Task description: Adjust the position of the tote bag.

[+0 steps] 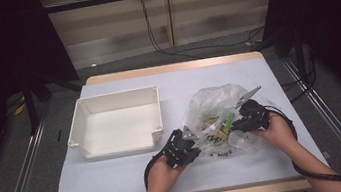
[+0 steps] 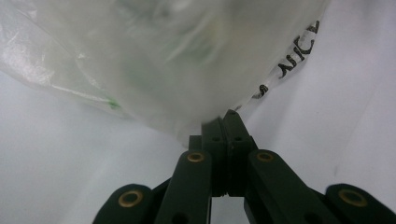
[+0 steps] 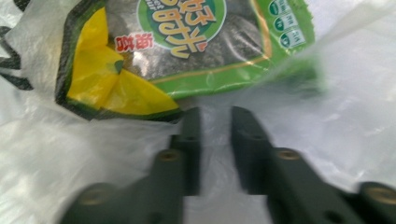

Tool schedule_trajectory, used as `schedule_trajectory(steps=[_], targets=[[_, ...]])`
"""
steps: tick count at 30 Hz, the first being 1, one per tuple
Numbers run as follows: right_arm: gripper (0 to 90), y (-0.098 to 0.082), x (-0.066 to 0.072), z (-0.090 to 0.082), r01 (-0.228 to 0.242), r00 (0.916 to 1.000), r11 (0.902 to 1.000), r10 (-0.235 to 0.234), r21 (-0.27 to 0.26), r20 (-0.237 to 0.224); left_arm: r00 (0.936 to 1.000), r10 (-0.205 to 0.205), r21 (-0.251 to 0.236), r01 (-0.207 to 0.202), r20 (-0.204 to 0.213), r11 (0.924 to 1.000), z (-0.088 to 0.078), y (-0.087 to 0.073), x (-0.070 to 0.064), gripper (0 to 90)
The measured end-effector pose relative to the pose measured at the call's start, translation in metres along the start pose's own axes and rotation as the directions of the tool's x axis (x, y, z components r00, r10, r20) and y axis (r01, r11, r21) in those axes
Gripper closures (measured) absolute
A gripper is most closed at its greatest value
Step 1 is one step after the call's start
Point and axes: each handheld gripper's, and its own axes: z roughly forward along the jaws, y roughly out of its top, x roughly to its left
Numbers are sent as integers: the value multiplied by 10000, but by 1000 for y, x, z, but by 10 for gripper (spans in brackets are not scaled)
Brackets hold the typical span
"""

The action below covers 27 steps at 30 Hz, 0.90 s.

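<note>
A clear plastic bag [image 1: 214,101] with black lettering lies on the table's right half. Inside it is a green and yellow snack packet [image 1: 221,124]. My left gripper [image 1: 194,135] is at the bag's near left corner, and in the left gripper view it [image 2: 223,116] is shut on the edge of the bag's film [image 2: 163,60]. My right gripper [image 1: 234,125] reaches in from the bag's right side. In the right gripper view its jaws [image 3: 215,114] stand a narrow gap apart over the film [image 3: 355,116], just short of the packet's [image 3: 187,42] edge.
A shallow white tray [image 1: 80,113] sits on the left half of the pale blue table [image 1: 134,177], a short way from the left gripper. Black cables trail from both grippers toward the near edge. Dark stands flank the table.
</note>
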Motion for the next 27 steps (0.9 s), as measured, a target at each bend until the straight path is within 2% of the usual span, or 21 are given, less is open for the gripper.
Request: schedule_trajectory(steps=[2, 8, 9, 12, 14, 19, 20, 27], targets=[[889, 0, -1, -2, -30, 9999, 10000, 30, -26, -120, 10000, 36, 17, -36, 12, 10000, 0, 0, 0, 900], [900, 2, -3, -12, -67, 9997, 9998, 63, -167, -239, 10000, 22, 94, -22, -28, 10000, 0, 0, 1, 900], [900, 2, -3, -16, -157, 9994, 9996, 151, -213, -304, 10000, -33, -7, 33, 6, 10000, 0, -1, 1, 900], [900, 3, -7, -27, -166, 9995, 9977, 148, -661, -265, 10000, -21, 30, 21, -22, 10000, 0, -1, 1, 900], [900, 1, -13, -37, -434, 9986, 9939, 399, -1017, -361, 10000, -78, -2, 78, -24, 10000, 0, -1, 2, 900], [900, -6, -26, -58, -858, 9961, 9868, 819, -1374, -342, 9999, -64, 77, 65, -103, 9999, 1, -1, 2, 900], [900, -8, -29, -61, -803, 9966, 9854, 762, -1499, -327, 9999, -70, 63, 70, -102, 10000, 1, -1, 3, 900], [900, -25, -49, -75, -1366, 9904, 9711, 1380, -1956, -65, 9999, -43, 169, 46, -131, 9998, 3, -1, 3, 900]])
